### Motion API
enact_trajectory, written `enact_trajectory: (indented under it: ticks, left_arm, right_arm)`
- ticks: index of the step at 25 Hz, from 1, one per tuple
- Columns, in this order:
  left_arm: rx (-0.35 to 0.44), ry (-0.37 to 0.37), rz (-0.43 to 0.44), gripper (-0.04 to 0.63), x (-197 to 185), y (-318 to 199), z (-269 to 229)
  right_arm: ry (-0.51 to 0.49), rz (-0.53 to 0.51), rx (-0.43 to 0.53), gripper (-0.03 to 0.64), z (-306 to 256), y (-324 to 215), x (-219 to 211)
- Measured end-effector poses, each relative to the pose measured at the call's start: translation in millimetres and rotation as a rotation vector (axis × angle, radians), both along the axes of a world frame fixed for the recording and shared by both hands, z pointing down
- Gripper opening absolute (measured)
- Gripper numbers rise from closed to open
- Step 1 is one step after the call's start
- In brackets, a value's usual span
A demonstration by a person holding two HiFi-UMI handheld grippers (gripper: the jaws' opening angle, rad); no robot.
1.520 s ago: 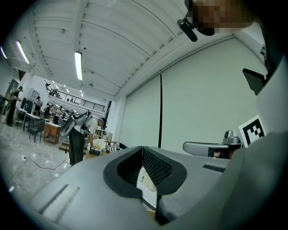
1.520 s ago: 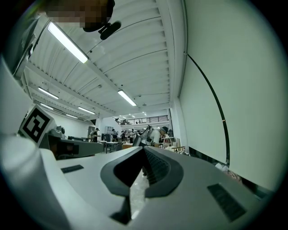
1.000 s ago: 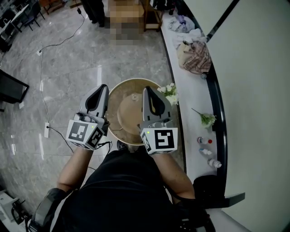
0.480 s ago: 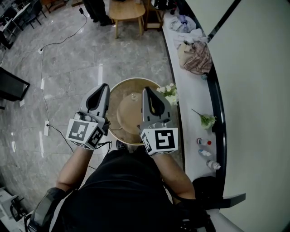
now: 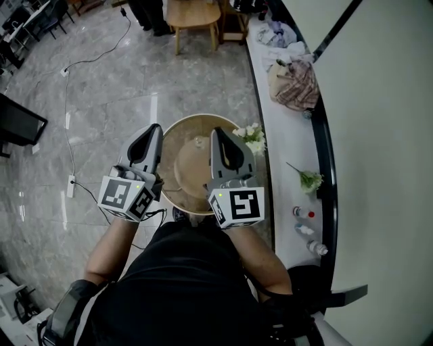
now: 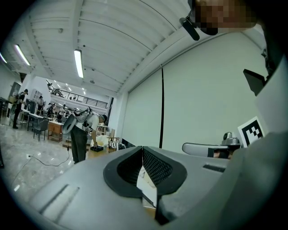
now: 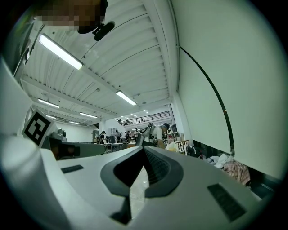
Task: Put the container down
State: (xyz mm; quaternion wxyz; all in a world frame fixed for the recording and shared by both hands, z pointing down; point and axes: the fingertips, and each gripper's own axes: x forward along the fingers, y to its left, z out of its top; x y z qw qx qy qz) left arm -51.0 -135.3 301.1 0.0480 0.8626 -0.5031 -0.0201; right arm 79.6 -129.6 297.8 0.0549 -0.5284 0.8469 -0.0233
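Observation:
The container (image 5: 193, 169) is a round beige tub that hangs in front of me, over the floor and a shoe. My left gripper (image 5: 151, 132) lies along the tub's left rim. Its jaws are shut, and a thin white and tan edge (image 6: 148, 191) shows in the gap below the tips (image 6: 142, 149), so it looks shut on the rim. My right gripper (image 5: 218, 134) reaches over the right inside of the tub. The jaws of the right gripper (image 7: 144, 149) meet at the tips, and only pale floor shows through the gap behind them.
A long white counter (image 5: 287, 145) with a dark edge runs along the right, carrying white flowers (image 5: 252, 136), a bundle of cloth (image 5: 292, 84) and small bottles (image 5: 306, 223). A wooden chair (image 5: 191, 17) stands ahead. A cable and power strip (image 5: 70, 182) lie on the marble floor at the left.
The view has drifted a little, so the chair and counter sit slightly lower in frame. Both grippers and the tub keep the same places relative to each other.

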Motion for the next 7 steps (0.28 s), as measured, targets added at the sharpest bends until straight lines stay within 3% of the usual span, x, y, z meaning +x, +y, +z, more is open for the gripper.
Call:
enact_trajectory:
  ticks: [7]
  left_arm:
    - [-0.020, 0.014, -0.017, 0.005, 17.5, -0.2, 5.0]
  right_arm:
    - [-0.009, -0.013, -0.016, 0.008, 8.2, -4.1, 19.8]
